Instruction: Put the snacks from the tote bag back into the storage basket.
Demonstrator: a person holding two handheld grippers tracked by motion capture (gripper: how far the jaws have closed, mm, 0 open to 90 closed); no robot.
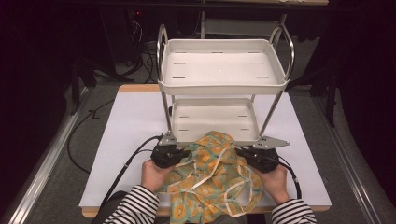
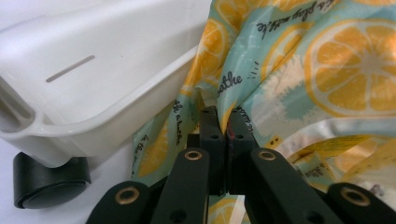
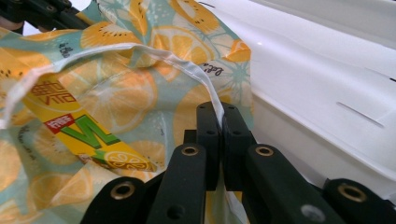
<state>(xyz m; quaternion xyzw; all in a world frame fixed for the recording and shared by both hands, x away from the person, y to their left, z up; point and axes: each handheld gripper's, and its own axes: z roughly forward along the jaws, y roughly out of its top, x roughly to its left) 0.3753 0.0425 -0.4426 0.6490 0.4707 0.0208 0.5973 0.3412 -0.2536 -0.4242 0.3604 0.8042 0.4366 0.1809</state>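
Presently both tools, left tool [image 1: 180,153] and right tool [image 1: 245,154], pinch the lemon-print bag [image 1: 212,179] beside the cart's bare lower tray [image 1: 215,122].

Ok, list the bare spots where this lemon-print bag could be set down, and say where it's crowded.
The cart's top tray is bare. So is the white table left of the cart, and the strip right of it. The lower tray is free at the back; the bag laps its front rim. Crowded: the near edge, where the left gripper and right gripper pinch the bag.
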